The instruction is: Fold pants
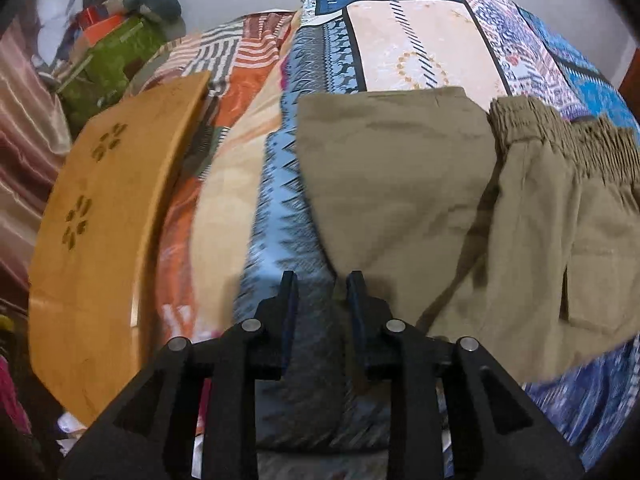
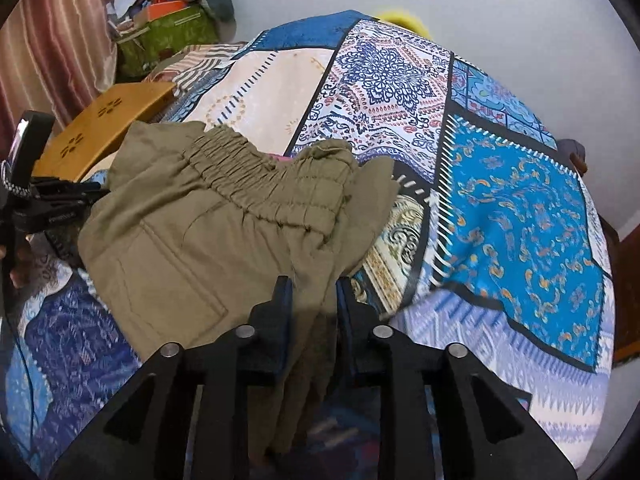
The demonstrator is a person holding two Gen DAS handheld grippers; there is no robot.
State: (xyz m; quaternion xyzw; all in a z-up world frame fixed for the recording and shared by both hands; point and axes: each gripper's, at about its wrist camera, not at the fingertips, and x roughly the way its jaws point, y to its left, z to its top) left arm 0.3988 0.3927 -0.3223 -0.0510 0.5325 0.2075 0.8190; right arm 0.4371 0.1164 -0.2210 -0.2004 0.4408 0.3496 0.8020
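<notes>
Khaki pants (image 1: 440, 200) lie on a patterned bedspread (image 1: 400, 52), folded over, the elastic waistband (image 1: 560, 140) at the right. My left gripper (image 1: 322, 280) sits at the pants' left near corner, jaws a little apart, with the cloth edge at its right finger; a grip is not clear. In the right wrist view the pants (image 2: 200, 232) are bunched, waistband (image 2: 248, 176) on top. My right gripper (image 2: 312, 284) is shut on a fold of the pants that hangs down between its fingers. The left gripper (image 2: 60, 196) shows at the left edge there.
An orange wooden lap table (image 1: 104, 240) lies on the bed left of the pants, also in the right wrist view (image 2: 108, 120). A green bag and boxes (image 1: 108, 56) sit by the wall at the back left. A pink curtain (image 2: 52, 40) hangs at the left.
</notes>
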